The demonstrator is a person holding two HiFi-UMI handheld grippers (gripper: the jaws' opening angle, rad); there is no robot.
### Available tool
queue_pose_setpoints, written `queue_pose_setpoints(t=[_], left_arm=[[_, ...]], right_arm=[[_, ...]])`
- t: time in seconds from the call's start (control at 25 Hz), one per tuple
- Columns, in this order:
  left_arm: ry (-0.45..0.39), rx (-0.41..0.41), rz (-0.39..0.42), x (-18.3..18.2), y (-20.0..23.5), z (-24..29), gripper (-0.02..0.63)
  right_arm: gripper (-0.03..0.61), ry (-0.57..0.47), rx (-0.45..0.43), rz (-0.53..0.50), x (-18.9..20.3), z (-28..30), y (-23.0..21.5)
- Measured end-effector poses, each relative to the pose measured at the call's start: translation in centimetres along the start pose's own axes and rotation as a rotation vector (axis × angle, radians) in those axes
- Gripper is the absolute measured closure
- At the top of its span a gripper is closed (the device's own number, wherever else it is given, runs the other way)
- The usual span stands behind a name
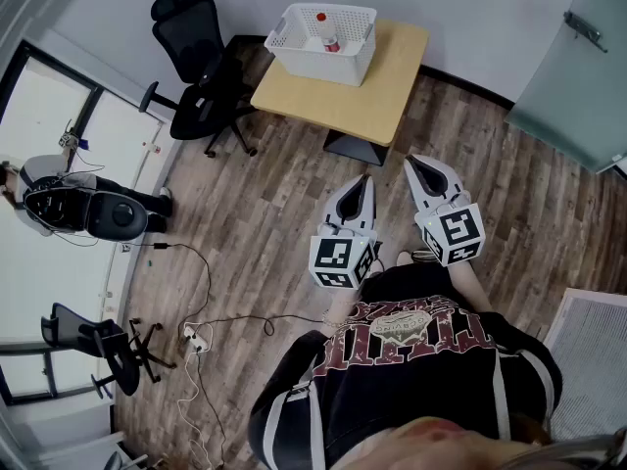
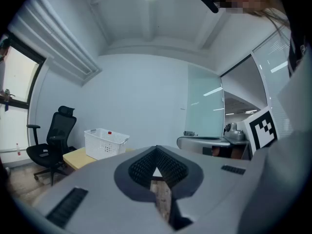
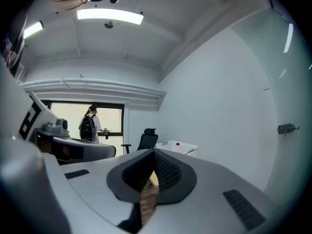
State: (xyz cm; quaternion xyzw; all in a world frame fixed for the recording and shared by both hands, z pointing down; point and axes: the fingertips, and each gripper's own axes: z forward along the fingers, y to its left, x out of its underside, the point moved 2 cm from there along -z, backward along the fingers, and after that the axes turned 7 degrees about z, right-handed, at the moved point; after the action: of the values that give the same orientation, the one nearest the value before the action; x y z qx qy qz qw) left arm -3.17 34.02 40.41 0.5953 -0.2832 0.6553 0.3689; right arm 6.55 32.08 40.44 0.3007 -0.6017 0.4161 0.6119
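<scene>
Two grippers are hovering above the wood floor point(image 1: 265, 213), well short of the table point(image 1: 397, 86). The left gripper point(image 1: 366, 180) is pressing its fingers together at the tips, with nothing between them. The right gripper point(image 1: 410, 163) is doing likewise, also empty. Ahead, a white basket point(image 1: 345, 65) is sitting on the table, with a red-capped bottle point(image 1: 329, 39) resting inside it.

Wood floor point(image 1: 509, 194), pale walls point(image 1: 470, 8), black chair point(image 1: 201, 67)
</scene>
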Motion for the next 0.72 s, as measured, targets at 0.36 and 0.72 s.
queue_pose_setpoints(t=[0.36, 0.72], left_arm=[[0.001, -0.008, -0.001, -0.2, 0.2, 0.9, 0.566], [0.007, -0.014, -0.005, 0.1, -1.2, 1.9, 0.566]], right_arm=[[0.561, 0.002, -0.012, 0.009, -0.2, 0.7, -0.8], [0.561, 0.009, -0.023, 0.007, 0.0, 0.0, -2.1]])
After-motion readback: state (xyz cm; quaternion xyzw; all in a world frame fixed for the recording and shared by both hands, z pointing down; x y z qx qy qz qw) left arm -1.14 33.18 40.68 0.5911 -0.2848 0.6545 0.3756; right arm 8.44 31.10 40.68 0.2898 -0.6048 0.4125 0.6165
